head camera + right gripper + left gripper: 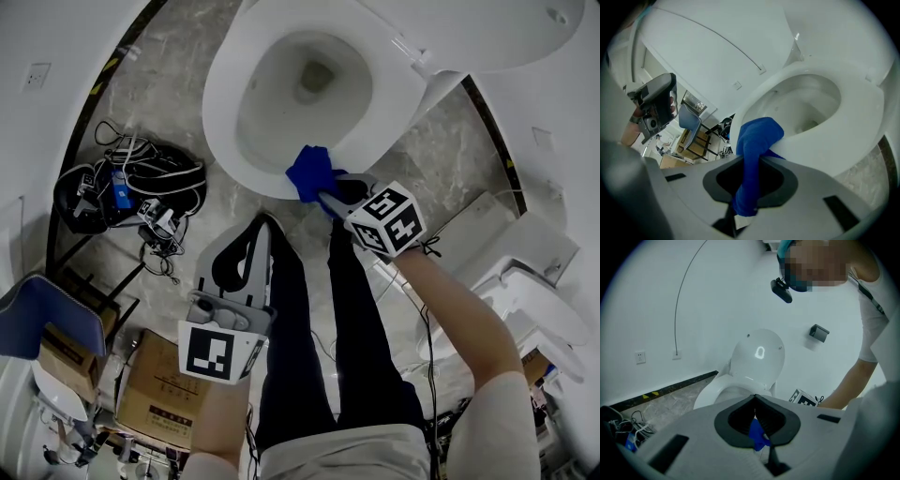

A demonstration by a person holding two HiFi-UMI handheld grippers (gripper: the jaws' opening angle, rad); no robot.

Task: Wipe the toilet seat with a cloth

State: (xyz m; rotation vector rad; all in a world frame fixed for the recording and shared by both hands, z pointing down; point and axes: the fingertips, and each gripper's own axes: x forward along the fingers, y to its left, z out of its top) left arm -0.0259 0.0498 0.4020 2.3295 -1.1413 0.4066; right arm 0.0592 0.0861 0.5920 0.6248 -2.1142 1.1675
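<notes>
The white toilet seat [225, 84] lies down over the bowl, with the lid [757, 355] raised against the wall. A blue cloth [312, 172] rests bunched on the seat's front rim. My right gripper [330, 195] is shut on it, and in the right gripper view the cloth [754, 140] runs between the jaws and presses on the seat [862, 108]. My left gripper [268, 223] hangs lower left of the bowl, off the seat, jaws shut with nothing held. In its own view the left gripper [754, 399] shows closed tips, with the cloth [757, 434] seen beyond them.
A black bag with tangled cables [131, 183] lies on the marble floor left of the toilet. Cardboard boxes [164, 380] and a blue chair [42, 314] stand at lower left. White fixtures [525, 272] crowd the right. The person's dark-trousered legs [309, 319] stand between the grippers.
</notes>
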